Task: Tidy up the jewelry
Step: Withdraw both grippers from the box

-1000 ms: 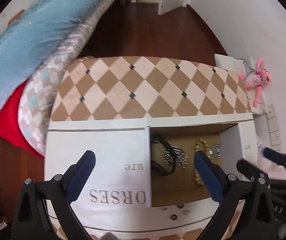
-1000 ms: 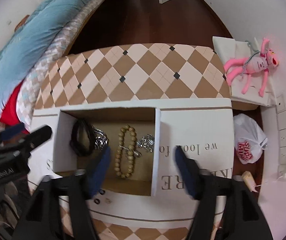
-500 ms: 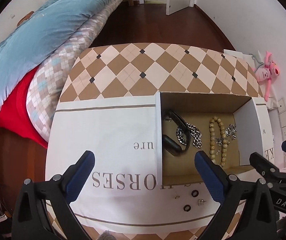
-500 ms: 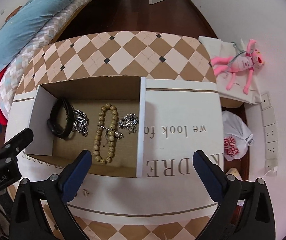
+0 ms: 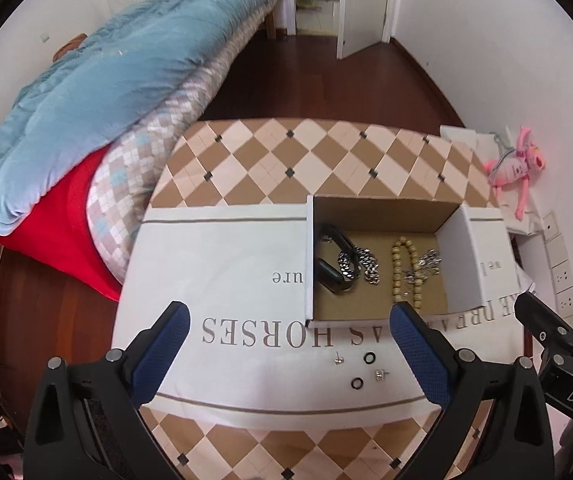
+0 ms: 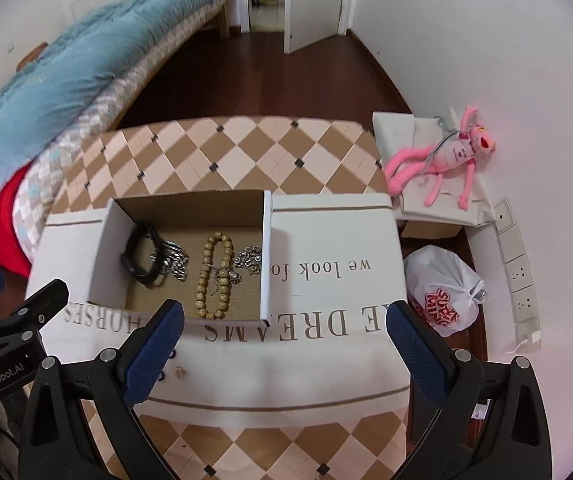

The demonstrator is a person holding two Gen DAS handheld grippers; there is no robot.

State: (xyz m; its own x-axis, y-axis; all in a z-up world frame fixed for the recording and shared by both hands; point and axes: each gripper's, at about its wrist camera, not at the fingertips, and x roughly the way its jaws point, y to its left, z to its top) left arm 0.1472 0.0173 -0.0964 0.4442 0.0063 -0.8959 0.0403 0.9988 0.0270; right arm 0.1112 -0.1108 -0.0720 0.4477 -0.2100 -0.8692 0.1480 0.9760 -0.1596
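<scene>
**Both tools poised over the last loose pieces**

The left tool (image 5: 284, 336) hangs spread wide and empty above the white printed cloth (image 5: 214, 264) on the tabletop (image 5: 286, 152). The right tool (image 6: 284, 336) is just as wide apart and holds nothing. Both are held level, pointing forward and down at the near edge of the cloth, side by side.

Between the left tool's fingers lie the small things not yet put away: two dark rings (image 5: 369, 358) (image 5: 357, 383) and two tiny ear studs (image 5: 339, 359) (image 5: 381, 374). I judge them light, hard and slippery, apt to skitter or sink into the soft cloth, so each wants a fingertip pinch across its width, pressed gently down.

Just beyond sits the open cardboard box (image 5: 382, 208), already holding a black band (image 5: 332, 272), a silver chain (image 5: 362, 266), a wooden bead bracelet (image 5: 400, 276) and a silver trinket (image 5: 428, 260). Beads and chain would drape limply if lifted.
</scene>
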